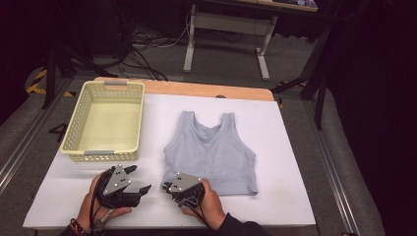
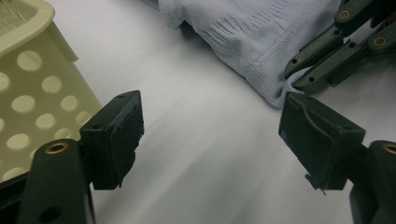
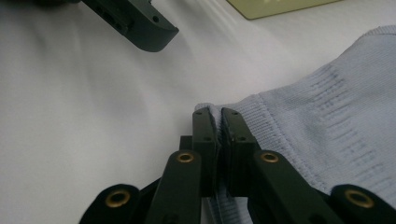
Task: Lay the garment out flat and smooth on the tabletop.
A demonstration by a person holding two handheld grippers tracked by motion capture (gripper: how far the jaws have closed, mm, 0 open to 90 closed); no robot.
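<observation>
A light blue sleeveless crop top (image 1: 211, 152) lies flat on the white table cover (image 1: 275, 196), straps toward the far side. My right gripper (image 1: 166, 187) is shut on the top's near-left hem corner; in the right gripper view (image 3: 218, 116) the ribbed hem (image 3: 327, 116) is pinched between the two pads. My left gripper (image 1: 137, 179) stands open just left of it, above bare cover, with nothing between its jaws (image 2: 210, 135). In the left gripper view, the top (image 2: 243, 32) lies ahead with the right gripper (image 2: 292, 79) on its corner.
A pale yellow perforated basket (image 1: 101, 156) sits empty at the table's left, just beyond my left gripper, its wall (image 2: 32, 84) close to the left jaw. A wooden table edge (image 1: 196, 88) runs along the far side. Cables and a desk frame stand on the floor behind.
</observation>
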